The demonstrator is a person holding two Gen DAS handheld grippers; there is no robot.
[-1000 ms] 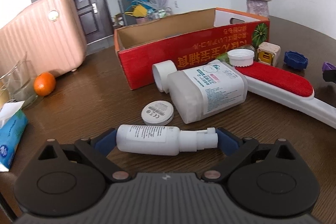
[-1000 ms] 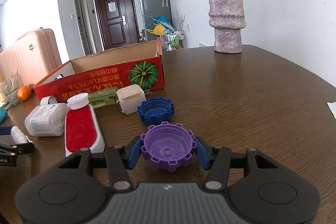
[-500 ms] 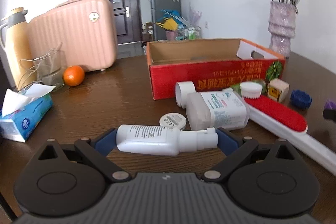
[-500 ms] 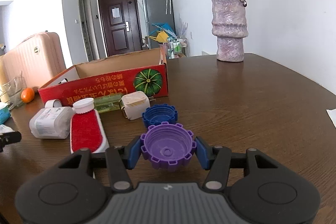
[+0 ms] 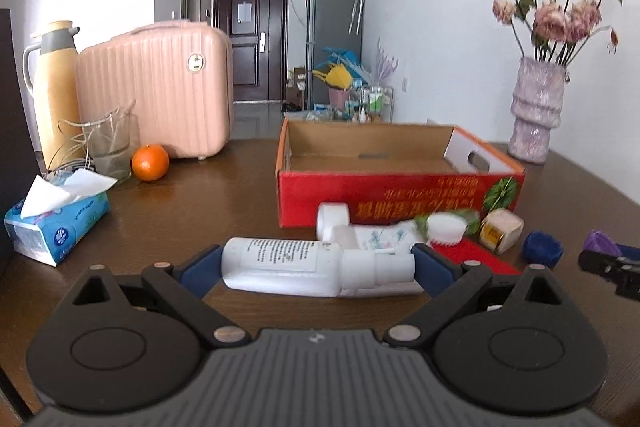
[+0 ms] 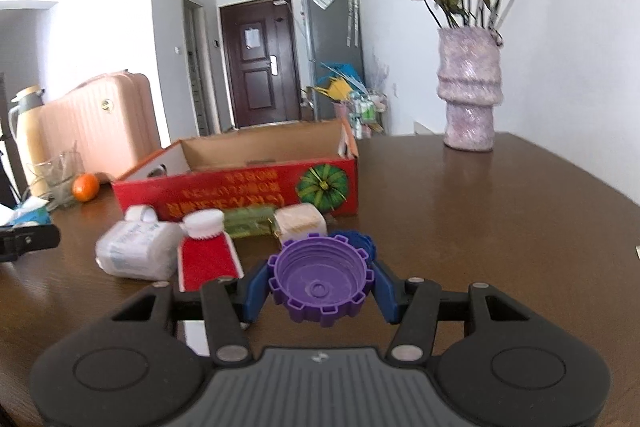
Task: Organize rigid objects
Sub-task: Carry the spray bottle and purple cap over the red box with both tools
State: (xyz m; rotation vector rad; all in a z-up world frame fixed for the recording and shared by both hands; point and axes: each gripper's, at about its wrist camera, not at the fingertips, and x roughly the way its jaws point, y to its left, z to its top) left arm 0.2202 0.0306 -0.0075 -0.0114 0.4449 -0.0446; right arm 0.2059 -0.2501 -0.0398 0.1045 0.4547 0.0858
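- White spray bottle (image 5: 288, 267): lies crosswise in the left gripper (image 5: 316, 269), base against the left pad, nozzle cap against the right pad, lifted clear of the worktop (image 5: 200, 203).
- Looks light, stiff plastic with a smooth, likely slippery skin; held end to end, so probably prone to pivoting or popping out if squeezed unevenly. Safer hold judged to be across the round body, not on the narrow nozzle.
- Left gripper: set fairly wide, closed onto the bottle along its full length, nothing else touched.
- Purple ridged cap (image 6: 322, 281): sits between the pads of the right gripper (image 6: 320, 287), hollow side tilted towards the camera, raised above the worktop.
- Appears very light and rigid; toothed rim gives the pads good purchase, so little slip expected. Best taken across the rim, as here.
- Right gripper: narrowed to the width of the cap and clamped on its sides.
- Red cardboard box (image 5: 400, 187): stands open-topped at the far side of the worktop, nothing visible inside; likely the destination for both pieces.
- Near its front wall, not yet boxed: large white bottle (image 6: 136, 253), red lint brush (image 6: 208, 263), blue cap (image 5: 542, 249), small cream jar (image 5: 500, 229).
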